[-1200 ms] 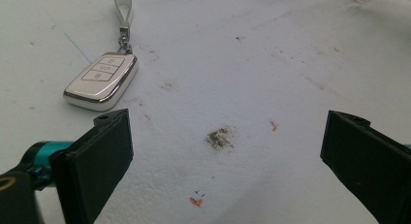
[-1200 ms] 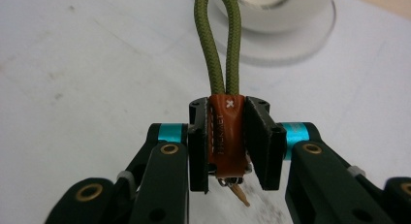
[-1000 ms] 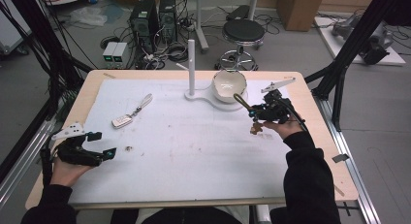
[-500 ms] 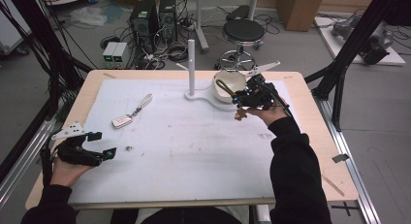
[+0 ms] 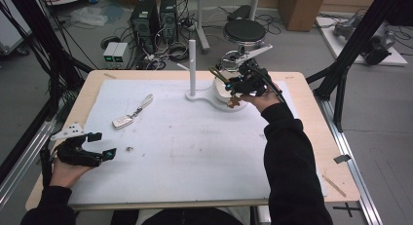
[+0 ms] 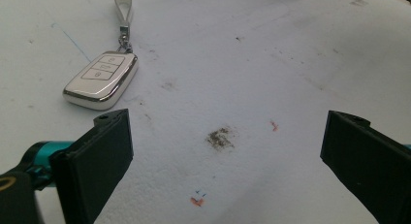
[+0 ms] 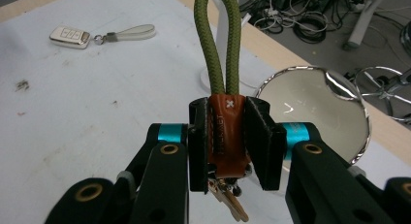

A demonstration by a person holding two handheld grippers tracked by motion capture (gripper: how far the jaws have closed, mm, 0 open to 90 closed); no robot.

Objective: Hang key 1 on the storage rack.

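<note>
The keychain (image 7: 226, 118), an olive cord loop on a brown leather tab with keys hanging below, is clamped by the tab between the right gripper (image 7: 228, 136) jaws, held above the white stand (image 5: 192, 64) and its round tray (image 5: 220, 94). Judged progress: pickup complete; hanging the loop on the stand remains. The left gripper (image 5: 100, 144) rests spread and empty near the car key fob (image 6: 101, 79)

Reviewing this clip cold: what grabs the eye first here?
The right gripper, held over the far side of the table by the white peg stand, is clamped on a brown leather keychain with an olive rope loop and keys dangling below. The left gripper rests open at the near left, a white car key fob lying just beyond it.
</note>
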